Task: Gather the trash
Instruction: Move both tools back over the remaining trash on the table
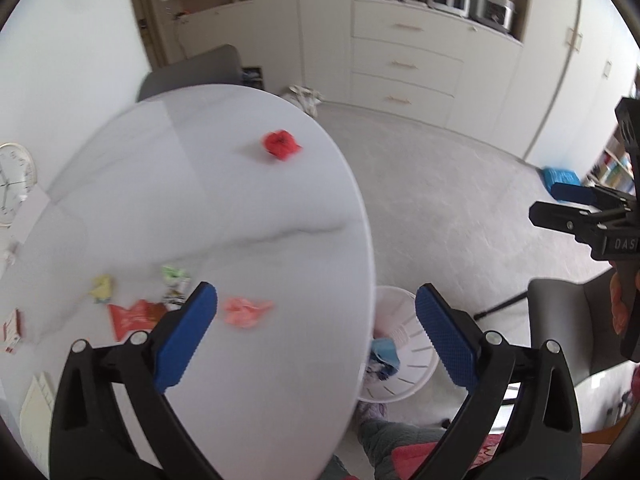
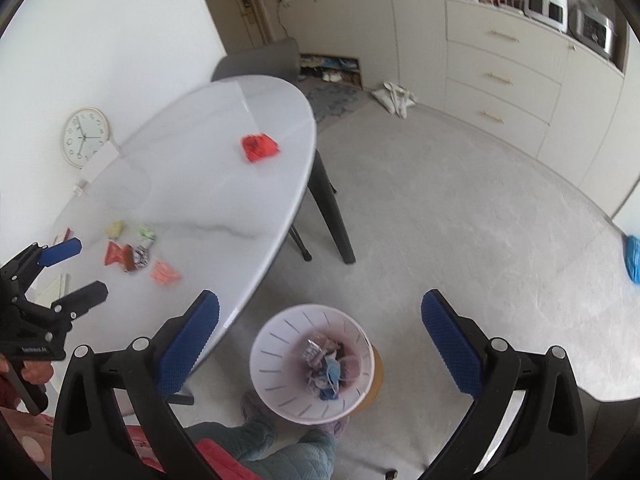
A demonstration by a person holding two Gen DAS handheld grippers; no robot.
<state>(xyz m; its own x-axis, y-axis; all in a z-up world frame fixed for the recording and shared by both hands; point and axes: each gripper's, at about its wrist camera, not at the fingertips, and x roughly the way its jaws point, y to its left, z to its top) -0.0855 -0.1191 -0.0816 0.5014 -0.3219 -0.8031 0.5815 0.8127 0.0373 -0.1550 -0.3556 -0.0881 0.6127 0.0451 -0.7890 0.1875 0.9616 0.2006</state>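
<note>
Wall clock (image 2: 84, 137) leans behind the table (image 2: 192, 184); perhaps a bag (image 2: 394, 98) on the carpet.

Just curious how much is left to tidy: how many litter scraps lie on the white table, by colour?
Red crumpled wrappers: 2
Yellow crumpled scrap: 1
Green wrapper: 1
Pink crumpled scrap: 1
Black-and-white wrapper: 1
Total: 6

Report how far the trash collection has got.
Done: the white bin on the floor already holds several wrappers. In hand: nothing; the left gripper and right gripper are both open and empty. Left on the table: a red wrapper, a pink one and a small cluster.
</note>
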